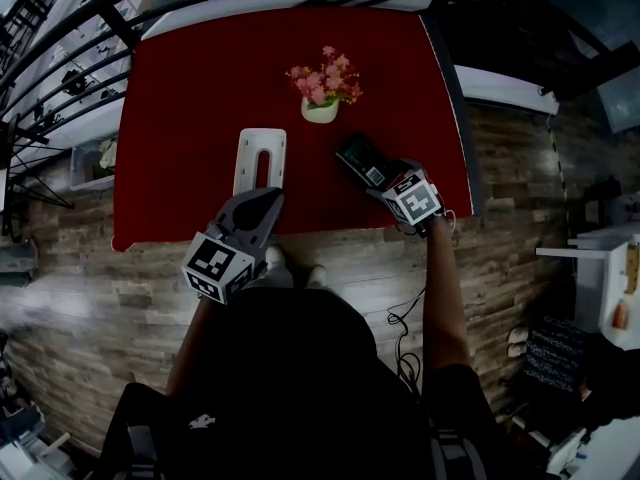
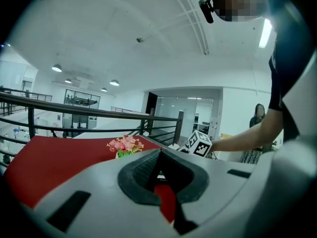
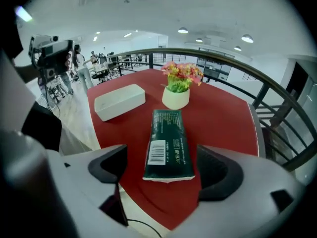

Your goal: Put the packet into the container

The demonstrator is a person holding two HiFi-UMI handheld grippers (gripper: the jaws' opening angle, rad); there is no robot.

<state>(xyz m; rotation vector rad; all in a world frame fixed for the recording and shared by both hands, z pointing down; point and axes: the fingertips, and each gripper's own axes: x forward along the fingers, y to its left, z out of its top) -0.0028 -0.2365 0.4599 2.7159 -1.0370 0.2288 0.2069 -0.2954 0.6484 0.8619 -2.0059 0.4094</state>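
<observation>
Closest to me, my right gripper [image 3: 163, 172] stands wide open, its two dark pads on either side of the near end of the packet [image 3: 168, 143] and touching neither side. The packet, dark green, lies flat on the red table [image 3: 223, 118] with its length running away from me toward the flower pot [image 3: 176, 97]. The white container [image 3: 119, 101] sits off to the left, near the pot and apart from the packet. My left gripper [image 2: 158, 175] is closed on nothing and hangs over the table's near edge. I judge the step in hand to be the pick-up. To do it well I would settle the pads level with the packet's sides, keep them square across its narrow width, and close gently, since it looks soft and may buckle. The head view seems to show a long slot in the container's top, though I am not sure of that. A white barcode [image 3: 157, 151] marks the packet's near end; the small print beside it is too fine to read.
</observation>
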